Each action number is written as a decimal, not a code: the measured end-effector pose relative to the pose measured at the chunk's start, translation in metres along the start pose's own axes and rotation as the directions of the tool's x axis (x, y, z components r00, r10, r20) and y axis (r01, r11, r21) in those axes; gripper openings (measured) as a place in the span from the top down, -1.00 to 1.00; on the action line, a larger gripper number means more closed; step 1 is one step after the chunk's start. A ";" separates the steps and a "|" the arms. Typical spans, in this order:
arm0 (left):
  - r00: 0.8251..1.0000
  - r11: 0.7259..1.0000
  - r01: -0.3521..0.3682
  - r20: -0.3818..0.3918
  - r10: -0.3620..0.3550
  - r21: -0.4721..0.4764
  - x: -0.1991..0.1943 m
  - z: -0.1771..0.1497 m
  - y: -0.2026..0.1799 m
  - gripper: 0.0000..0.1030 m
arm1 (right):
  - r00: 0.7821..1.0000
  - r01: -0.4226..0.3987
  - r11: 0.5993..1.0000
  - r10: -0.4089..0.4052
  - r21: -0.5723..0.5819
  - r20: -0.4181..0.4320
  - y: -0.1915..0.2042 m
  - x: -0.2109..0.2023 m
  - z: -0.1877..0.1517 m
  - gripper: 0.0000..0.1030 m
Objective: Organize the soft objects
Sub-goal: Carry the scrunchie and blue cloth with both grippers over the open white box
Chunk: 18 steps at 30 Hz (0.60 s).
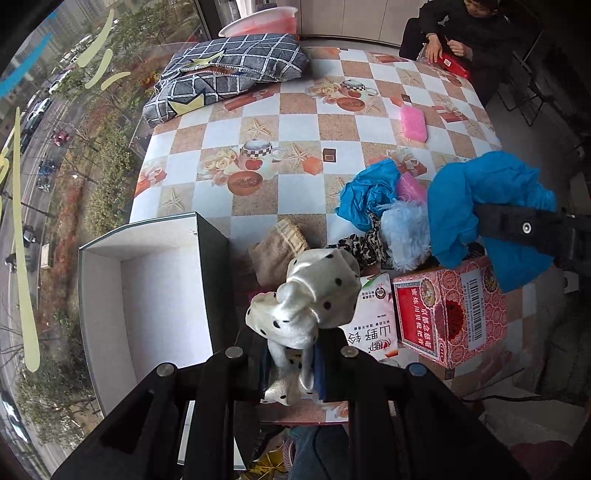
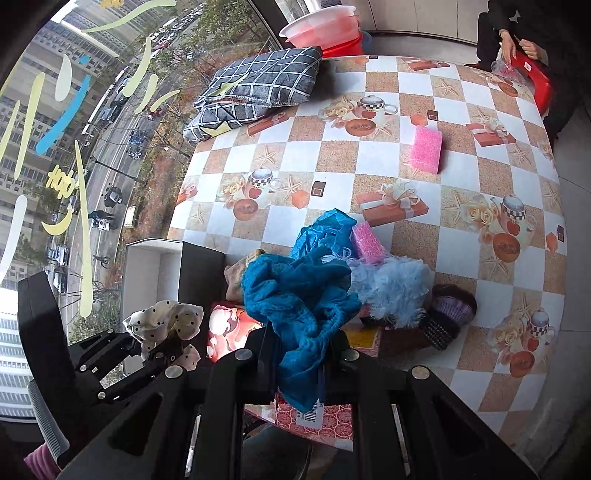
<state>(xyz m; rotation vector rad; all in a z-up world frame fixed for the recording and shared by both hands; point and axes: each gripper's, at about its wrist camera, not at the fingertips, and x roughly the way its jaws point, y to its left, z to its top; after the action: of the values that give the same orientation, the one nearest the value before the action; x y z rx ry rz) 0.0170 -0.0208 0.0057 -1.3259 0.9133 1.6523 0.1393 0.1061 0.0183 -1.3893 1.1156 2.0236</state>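
Ahead of the grippers spreads a table (image 2: 461, 258) under a checkered oilcloth printed with teapots, starfish and gift boxes. To their left a big window (image 2: 74, 147) with pale painted strokes overlooks a street, parked cars, trees and tower blocks in grey daylight. Far ahead, light cabinet fronts (image 1: 351, 18); a person (image 1: 469, 33) sits at the table's far right corner.

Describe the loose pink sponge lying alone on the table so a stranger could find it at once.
Start at the checkered tablecloth and look toward its far half, away from the pile of blue fabric. There a pink sponge block lies by itself on a white square. A second pink sponge is wedged into the pile; this one touches nothing.
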 end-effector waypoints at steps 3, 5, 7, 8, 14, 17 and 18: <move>1.000 1.000 0.010 0.001 -0.010 0.001 0.000 -0.010 0.017 0.61 | 1.000 0.009 1.000 -0.009 0.008 -0.007 0.020 0.005 -0.013 0.70; 1.000 1.000 0.000 0.003 0.000 0.003 0.000 -0.016 0.029 0.61 | 1.000 0.014 1.000 -0.014 -0.001 -0.022 0.034 0.011 -0.021 0.70; 1.000 1.000 -0.001 0.007 0.001 0.001 0.000 -0.023 0.039 0.61 | 0.999 0.019 1.000 -0.020 -0.023 -0.043 0.048 0.017 -0.029 0.70; 1.000 1.000 0.001 0.008 -0.001 -0.002 0.000 -0.025 0.044 0.61 | 0.998 0.023 0.999 -0.025 -0.039 -0.055 0.056 0.020 -0.033 0.70; 1.000 0.997 -0.009 0.024 0.011 -0.070 0.000 -0.041 0.074 0.61 | 0.990 0.033 0.989 -0.052 -0.146 -0.128 0.096 0.041 -0.044 0.70; 1.000 0.991 0.000 0.024 0.003 -0.136 0.002 -0.048 0.093 0.61 | 0.986 0.039 0.979 -0.070 -0.200 -0.152 0.113 0.048 -0.045 0.70; 1.000 0.988 0.001 0.022 0.002 -0.153 0.003 -0.050 0.098 0.61 | 0.984 0.040 0.975 -0.075 -0.217 -0.159 0.118 0.050 -0.046 0.70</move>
<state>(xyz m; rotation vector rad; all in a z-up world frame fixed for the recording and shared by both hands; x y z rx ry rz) -0.0526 -0.1054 -0.0016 -1.4063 0.7866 1.7633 0.0588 -0.0033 0.0080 -1.7041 0.9323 2.0657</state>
